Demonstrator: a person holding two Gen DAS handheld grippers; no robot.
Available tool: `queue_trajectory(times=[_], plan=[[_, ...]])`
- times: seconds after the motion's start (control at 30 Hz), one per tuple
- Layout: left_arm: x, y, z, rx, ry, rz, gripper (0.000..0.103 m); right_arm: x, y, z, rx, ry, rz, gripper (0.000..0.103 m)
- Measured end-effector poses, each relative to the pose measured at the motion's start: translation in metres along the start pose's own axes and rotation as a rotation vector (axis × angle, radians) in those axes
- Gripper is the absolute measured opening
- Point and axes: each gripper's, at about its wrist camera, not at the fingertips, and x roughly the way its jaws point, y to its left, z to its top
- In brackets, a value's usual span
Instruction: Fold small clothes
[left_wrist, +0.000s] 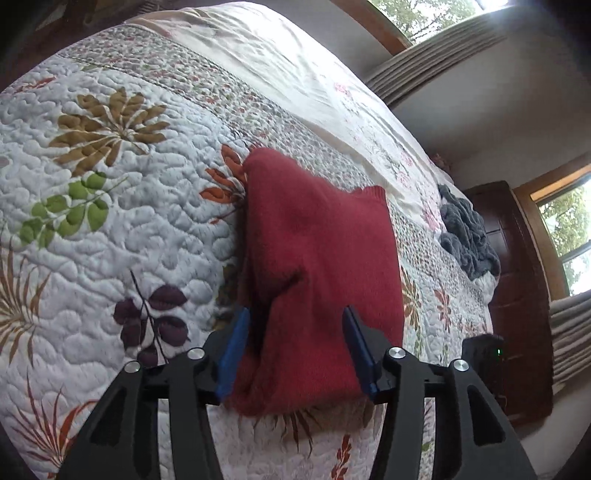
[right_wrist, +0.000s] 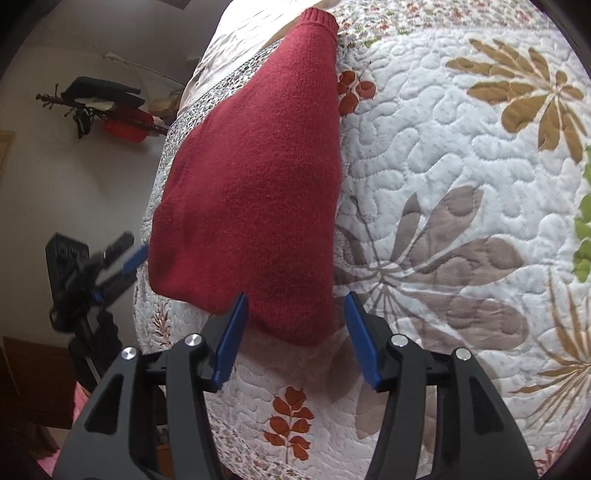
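Observation:
A dark red knitted sweater (left_wrist: 317, 251) lies folded on a quilted floral bedspread (left_wrist: 110, 229). My left gripper (left_wrist: 295, 325) is open, its blue fingers (left_wrist: 236, 339) straddling the sweater's near edge without pinching it. In the right wrist view the sweater (right_wrist: 251, 184) stretches away, with its ribbed hem at the far end. My right gripper (right_wrist: 295, 301) is open, and the sweater's near corner sits between its blue fingers (right_wrist: 360, 332). The left gripper (right_wrist: 110, 266) shows blurred at the sweater's left edge, just off the side of the bed.
A grey fluffy garment (left_wrist: 467, 236) lies bunched near the bed's far right edge. Beyond it are a dark wooden cabinet (left_wrist: 517, 295) and windows. The bedspread's (right_wrist: 443, 184) edge drops off on the left, with a red and black object (right_wrist: 122, 118) against the wall.

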Motion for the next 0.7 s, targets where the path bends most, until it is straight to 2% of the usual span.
queue_trajectory(times=[0.1, 0.13, 0.17, 0.2, 0.23, 0.3, 0.37, 0.5, 0.7], plan=[[0.009, -0.001, -0.016, 0.016, 0.049, 0.034, 0.051, 0.015, -0.003, -0.001, 0.040, 0.032, 0.032, 0.055], [0.015, 0.002, -0.019, 0.016, 0.062, 0.049, 0.043, 0.021, -0.004, -0.001, 0.054, 0.050, 0.045, 0.054], [0.020, 0.005, -0.020, 0.010, 0.073, 0.051, 0.020, 0.026, -0.004, -0.001, 0.060, 0.062, 0.043, 0.048], [0.026, 0.011, -0.020, -0.010, 0.094, 0.057, 0.013, 0.029, -0.003, 0.000, 0.057, 0.066, 0.016, 0.036], [0.030, 0.016, -0.019, -0.033, 0.107, 0.056, 0.010, 0.027, -0.002, 0.000, 0.048, 0.068, 0.002, 0.032], [0.028, 0.024, -0.017, -0.077, 0.102, 0.024, 0.008, 0.022, 0.004, 0.000, 0.031, 0.062, 0.023, 0.022], [0.019, 0.022, -0.015, -0.066, 0.080, 0.007, 0.008, 0.009, 0.012, -0.001, 0.004, 0.039, 0.048, 0.020], [0.014, 0.020, -0.017, -0.027, 0.076, 0.019, 0.008, -0.003, 0.018, -0.004, -0.004, 0.017, 0.060, 0.018], [0.033, 0.036, -0.029, -0.013, 0.104, 0.068, 0.008, 0.029, -0.005, -0.014, 0.028, 0.062, -0.009, 0.018]])
